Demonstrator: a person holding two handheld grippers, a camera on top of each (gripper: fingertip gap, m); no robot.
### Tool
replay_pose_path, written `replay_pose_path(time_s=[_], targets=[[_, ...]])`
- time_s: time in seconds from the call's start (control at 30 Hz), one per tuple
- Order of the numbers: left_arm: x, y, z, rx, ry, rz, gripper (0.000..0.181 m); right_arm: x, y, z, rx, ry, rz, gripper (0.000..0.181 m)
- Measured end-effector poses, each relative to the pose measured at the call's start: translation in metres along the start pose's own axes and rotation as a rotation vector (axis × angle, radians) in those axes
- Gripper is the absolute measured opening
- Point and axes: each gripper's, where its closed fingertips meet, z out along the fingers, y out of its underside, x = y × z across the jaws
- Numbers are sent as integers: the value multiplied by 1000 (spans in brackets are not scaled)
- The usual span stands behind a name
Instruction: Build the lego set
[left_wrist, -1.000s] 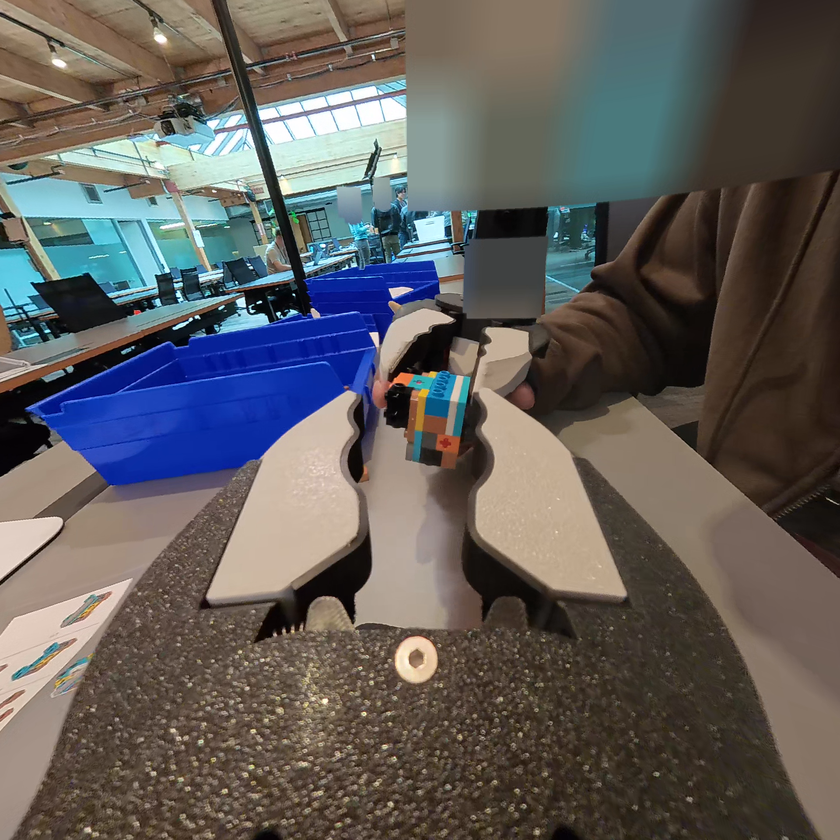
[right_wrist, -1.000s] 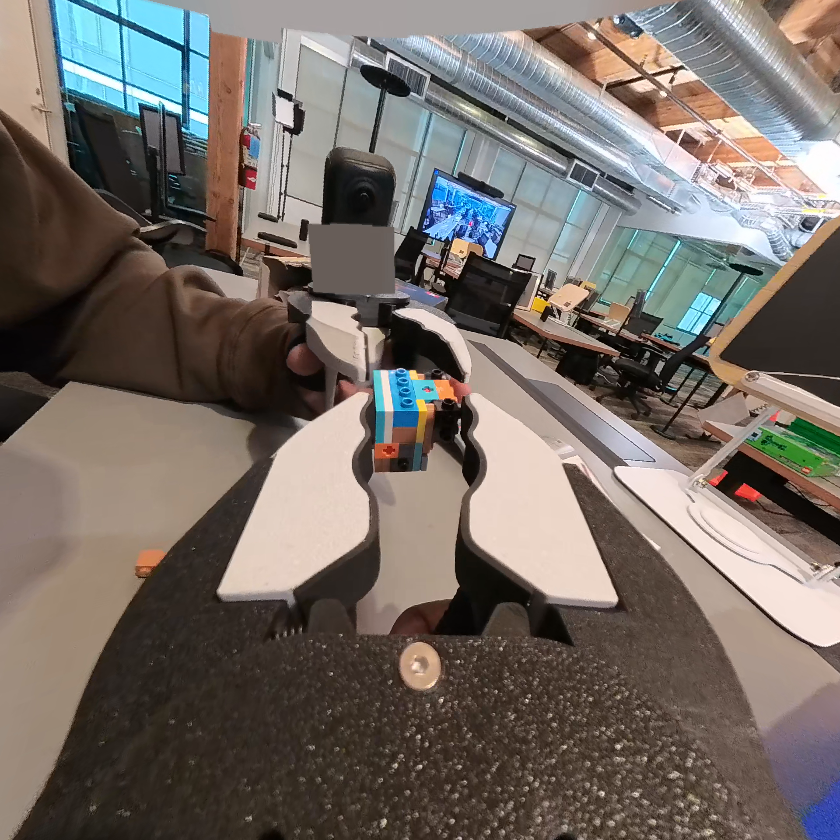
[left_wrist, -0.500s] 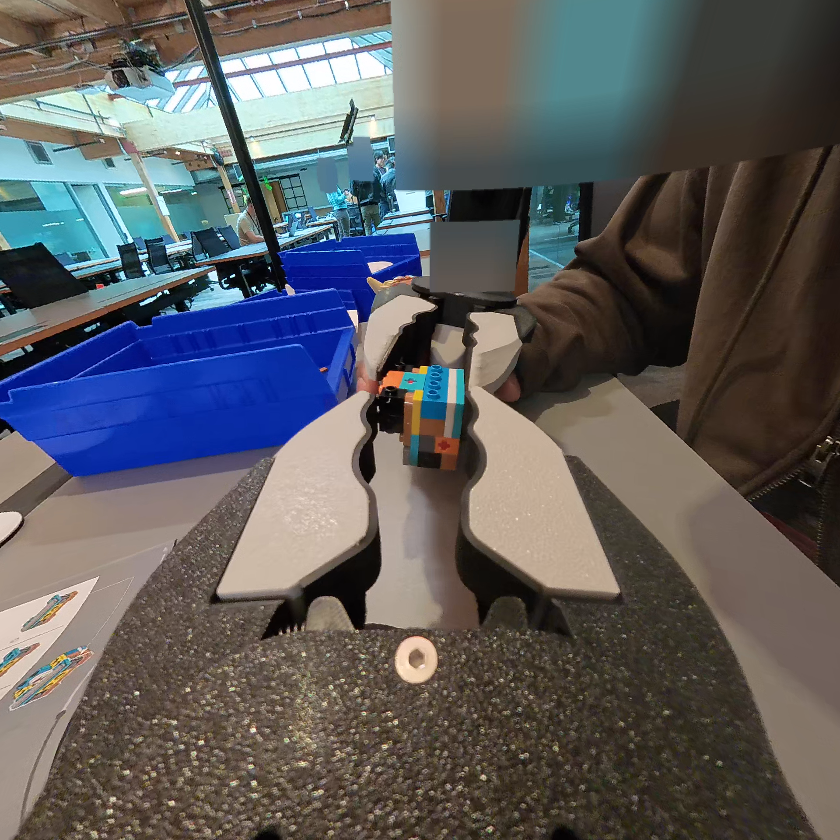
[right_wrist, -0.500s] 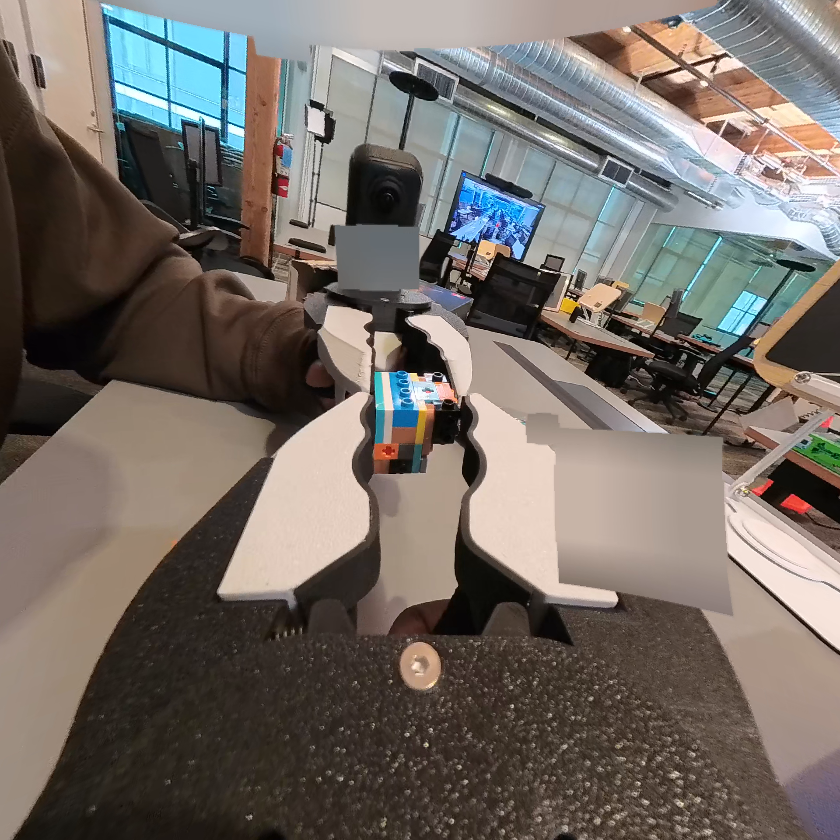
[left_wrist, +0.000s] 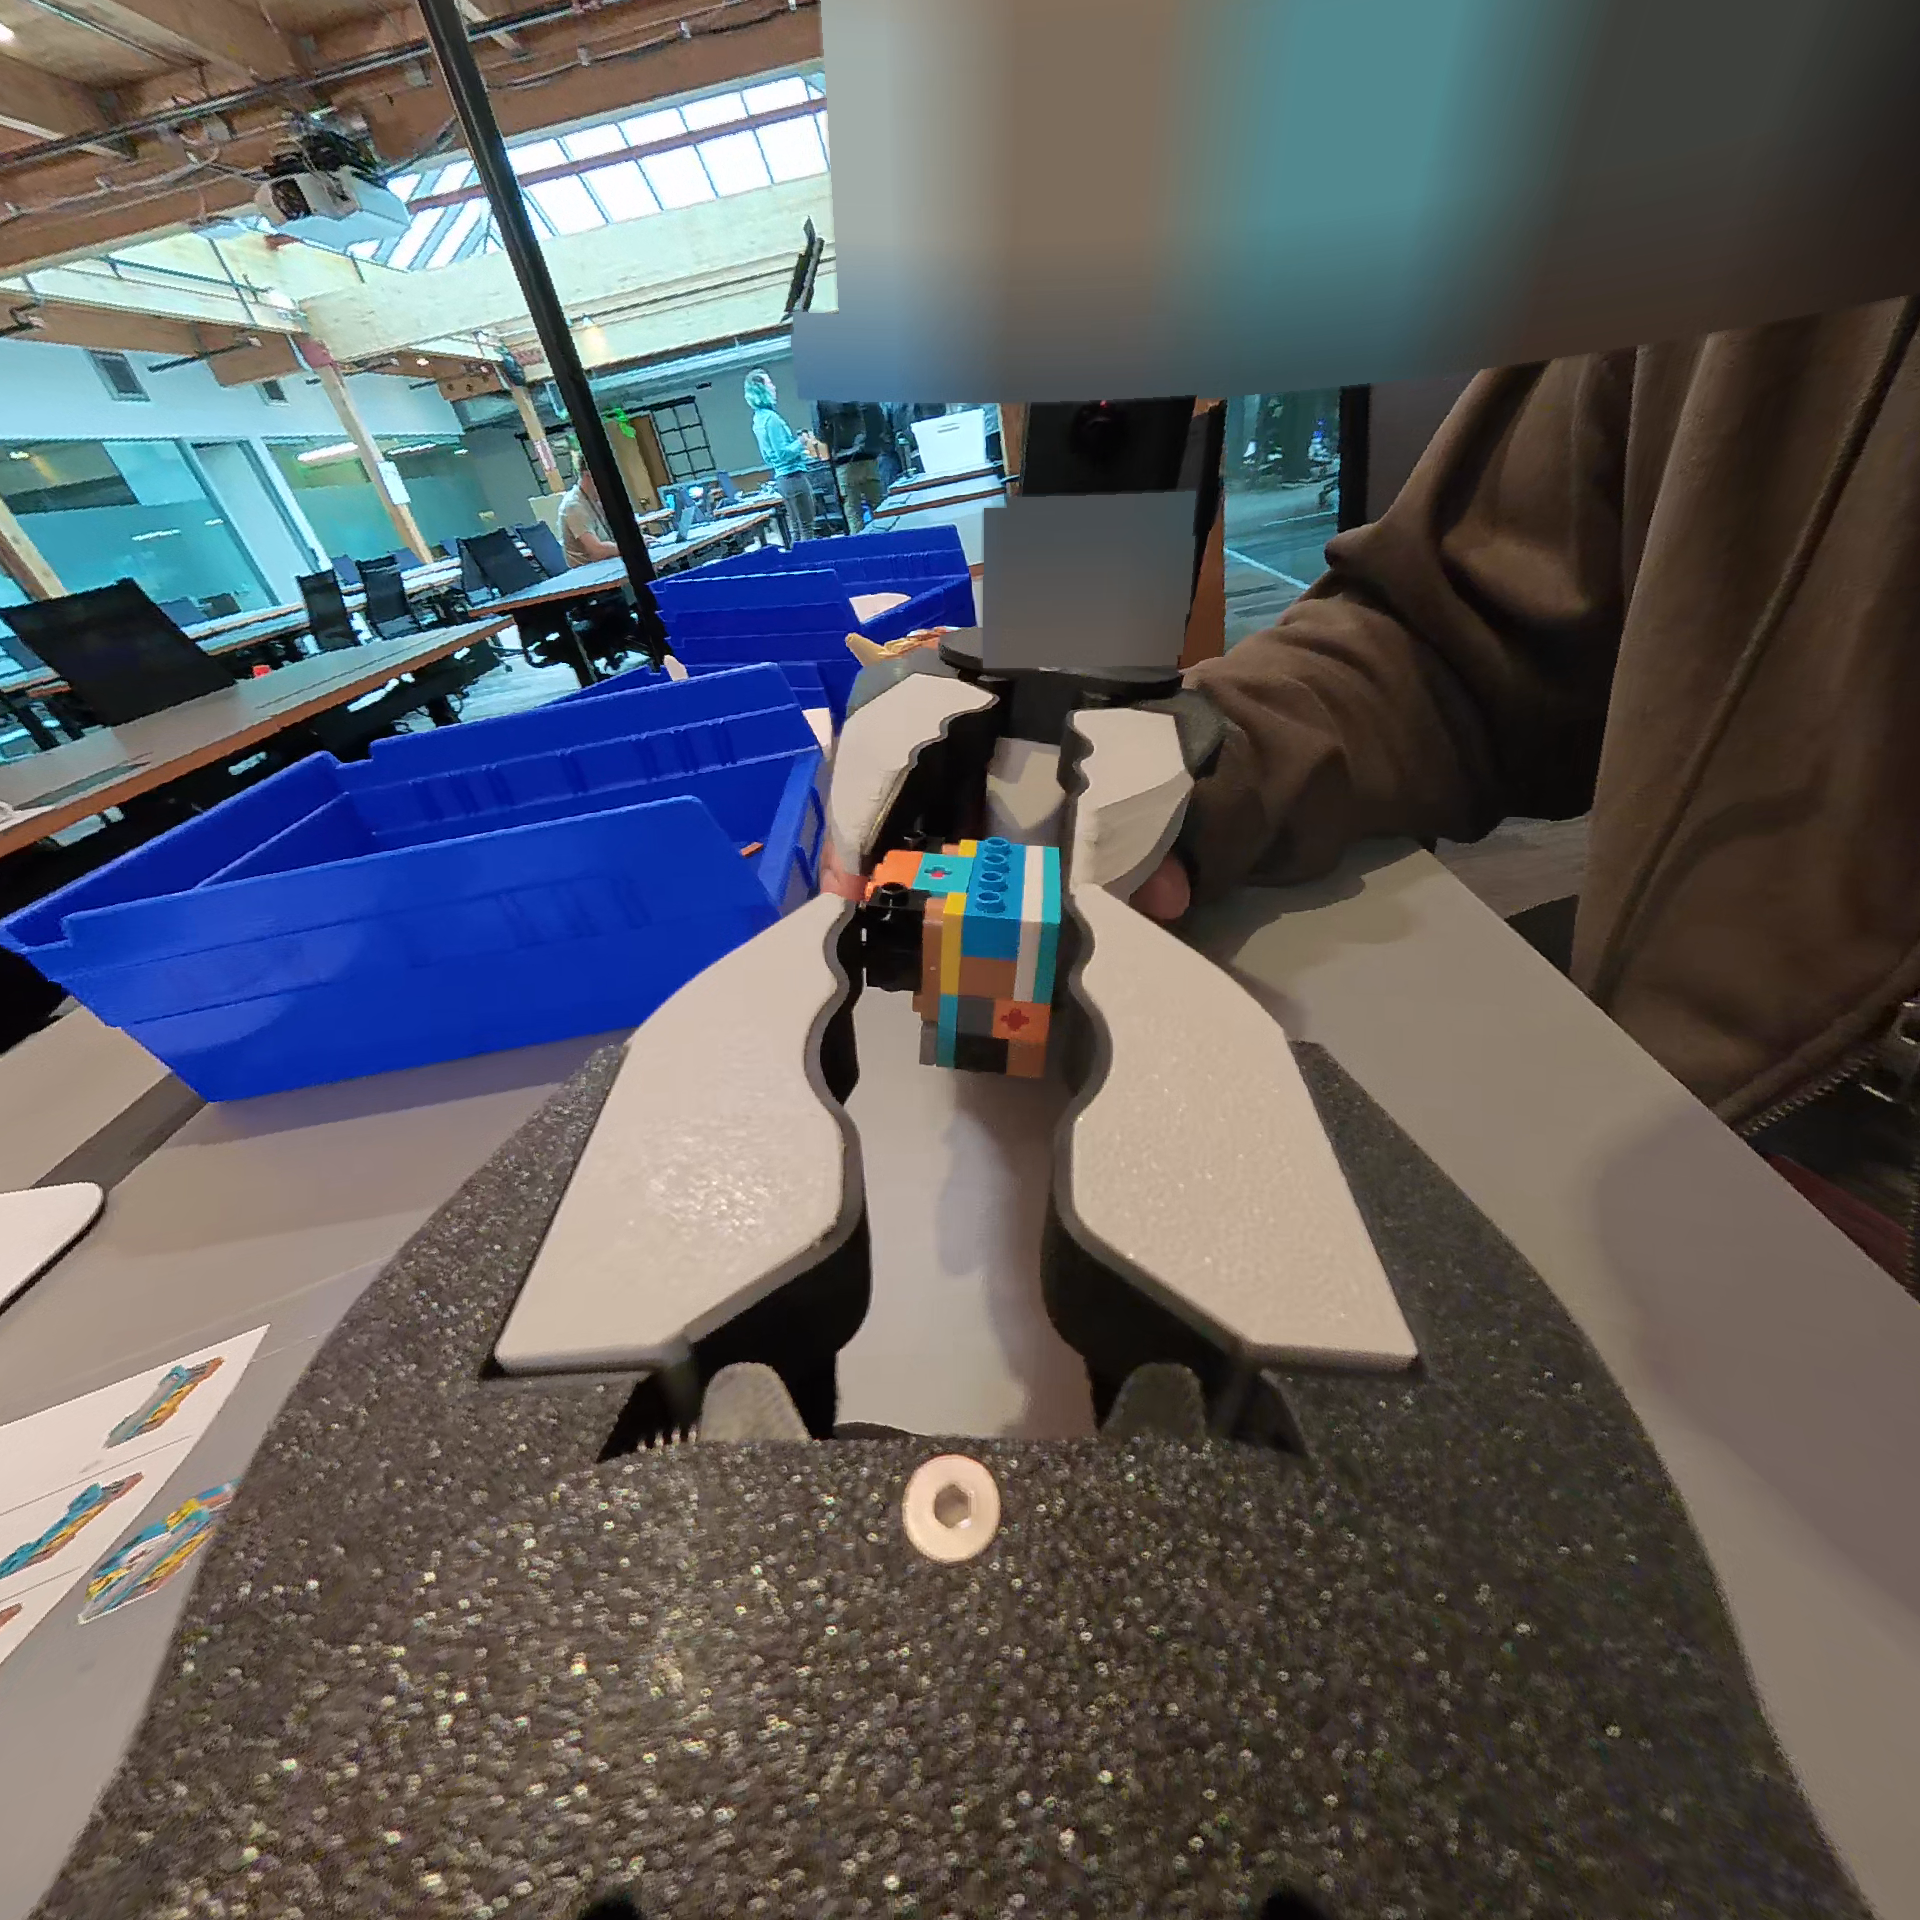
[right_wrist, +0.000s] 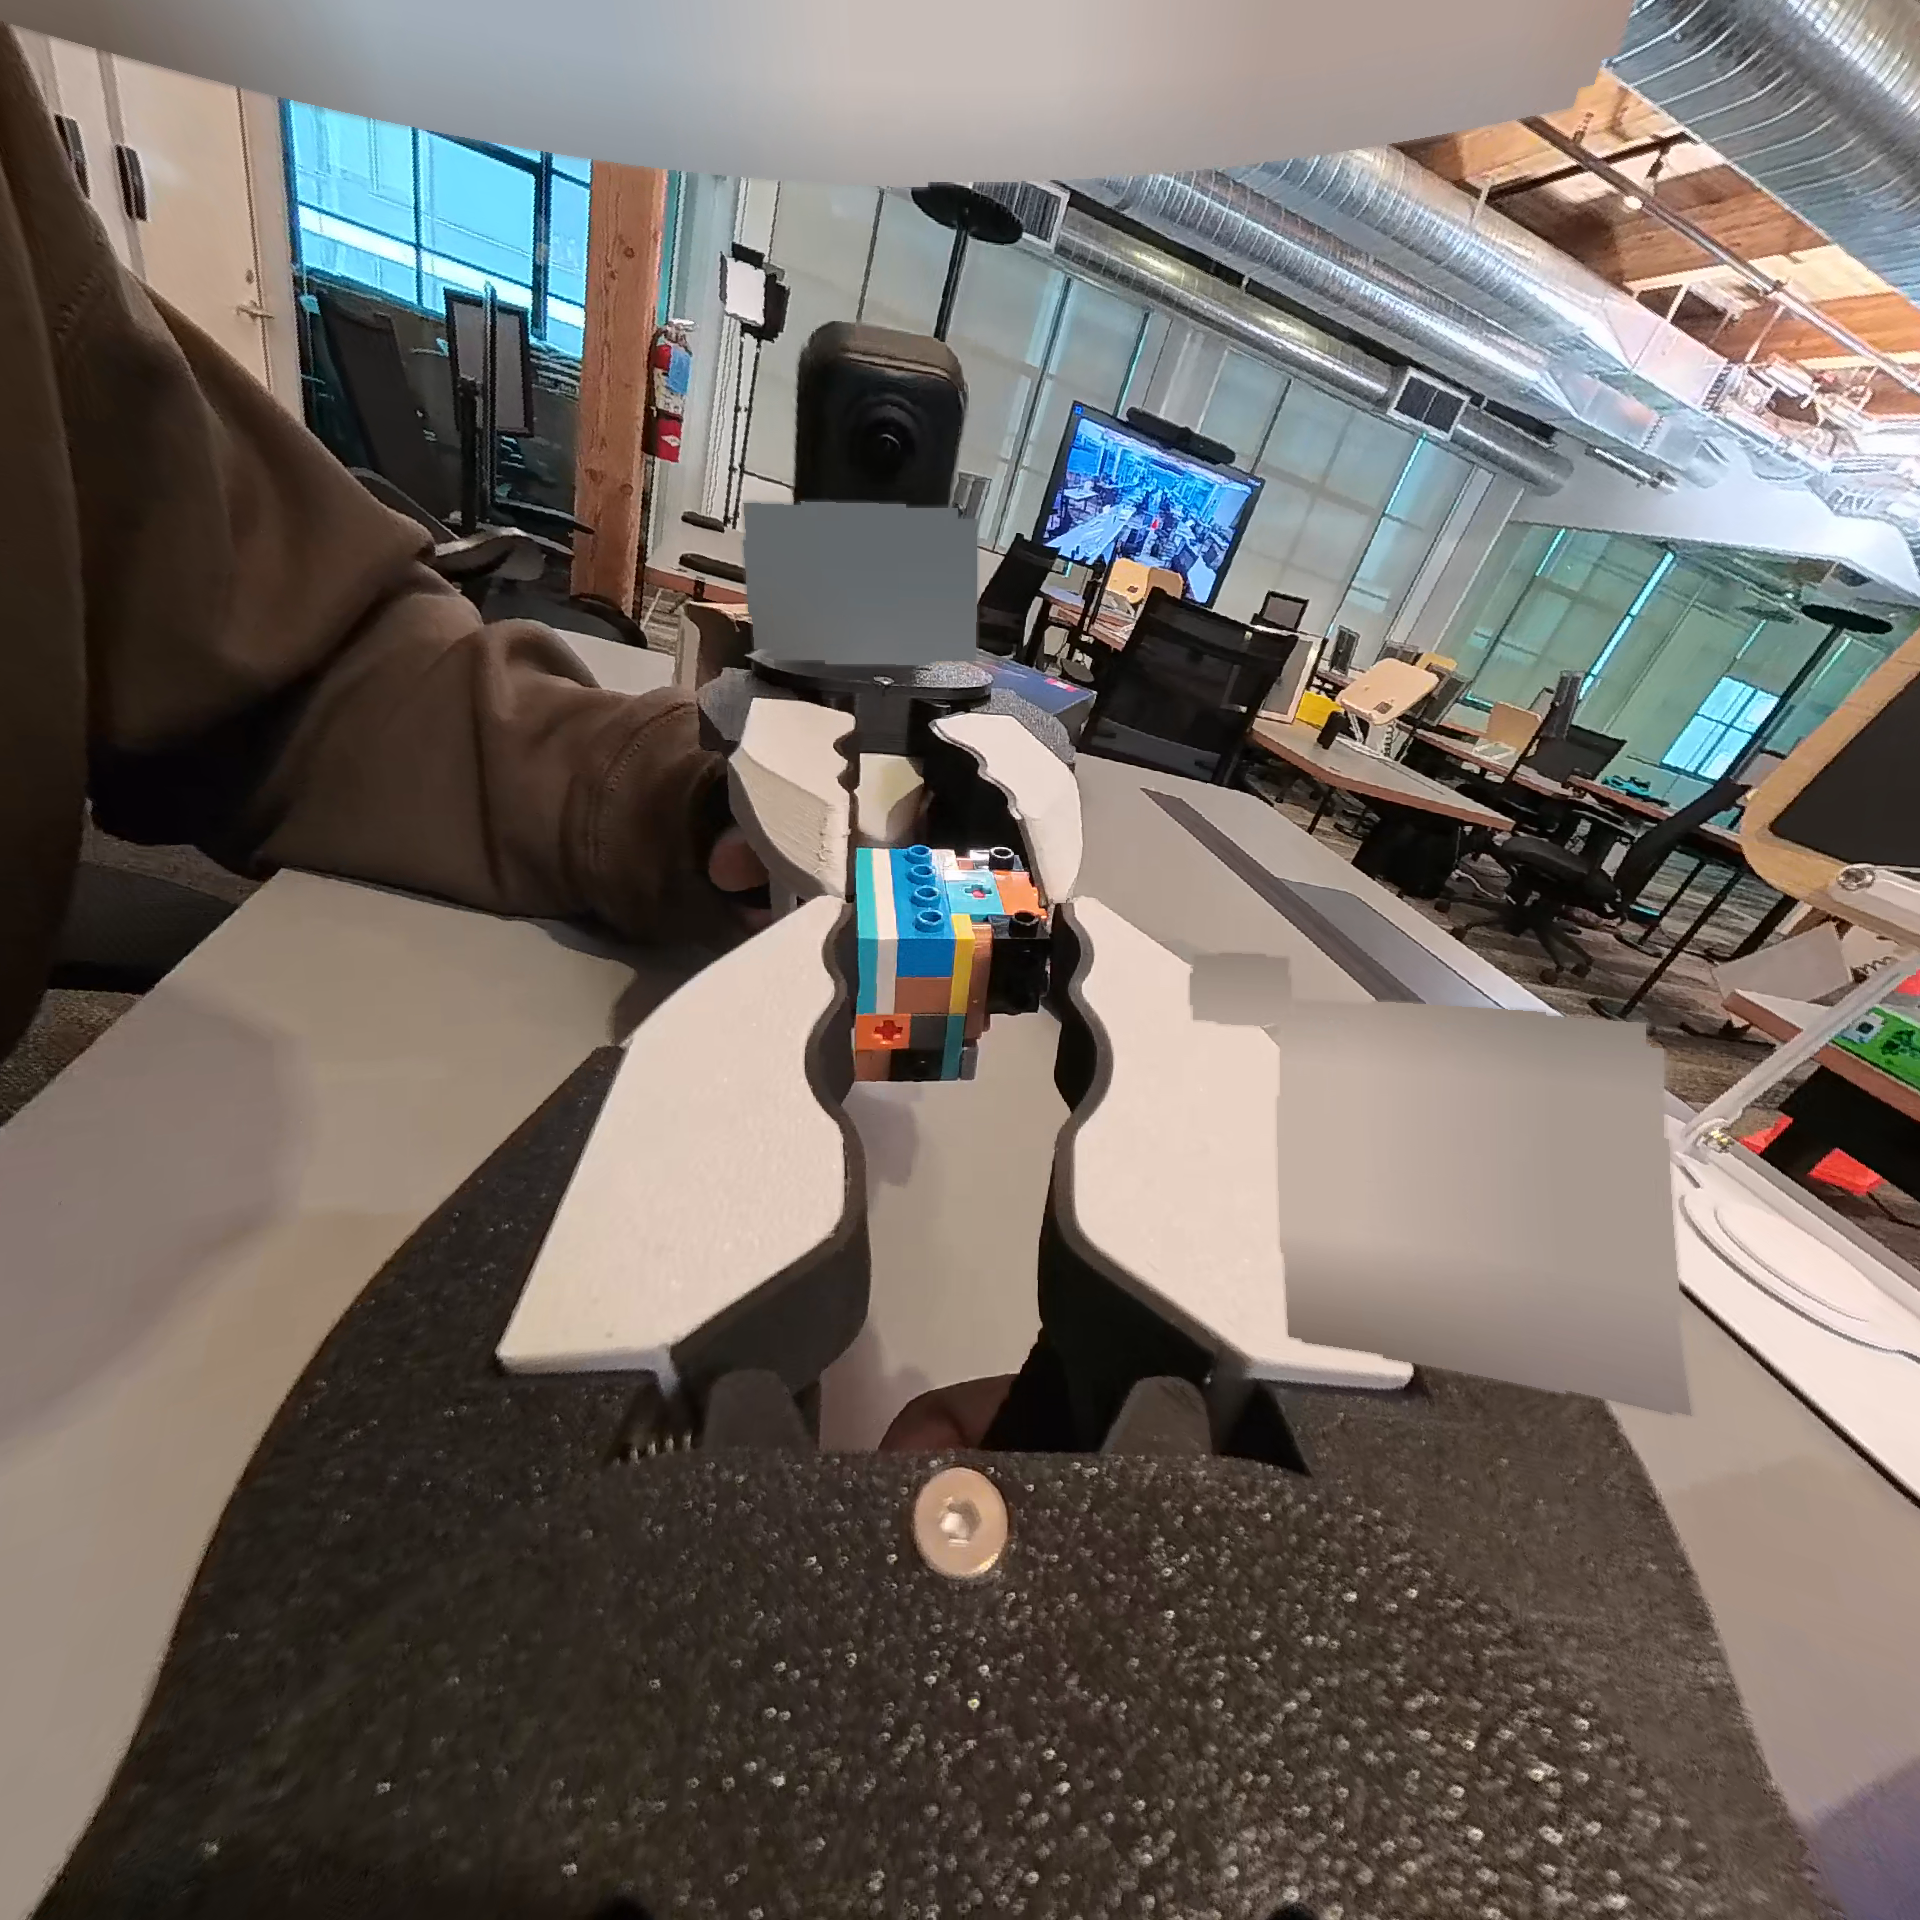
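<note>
Bright, even daylight comes from the skylights (left_wrist: 665, 177) and tall windows (right_wrist: 416, 239) — shadows on the worktop (left_wrist: 1455, 1039) are soft, the edges bend strongly, focus is sharp.

The lego block (left_wrist: 987, 951) is hanging above the grey table (left_wrist: 1455, 1039), not touching it. It is showing blue, teal, white, yellow, brown, orange and black layers, with blue studs facing up and black pieces sticking out on one side (right_wrist: 1023, 951).
</note>
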Motion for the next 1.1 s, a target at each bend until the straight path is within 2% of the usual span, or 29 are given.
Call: replay_pose_path(time_s=[0.2, 0.37, 0.5, 0.77, 0.9, 1.03, 1.1], targets=[[-4, 2, 0, -28, -45, 65, 36, 4, 3, -1, -19, 11, -13, 36], [-5, 0, -2, -9, -36, 38, 36, 4, 4, -2, -24, -8, 16, 42], [-2, 0, 0, -7, -25, 37, 36, 2, 6, -1, -33, -8, 5, 36], [-5, 3, 0, -27, -40, 14, 36, 5, 11, 0, -55, -2, 41, 35], [-14, 6, 0, -17, -56, -84, 36, 12, 15, 1, -76, 4, 129, 35], [-22, 0, -8, 58, -42, -188, 42, 22, 25, 0, -114, 0, 310, 35], [-24, 1, -11, 51, -59, -137, 44, 26, 29, -1, -122, -8, 421, 35]])
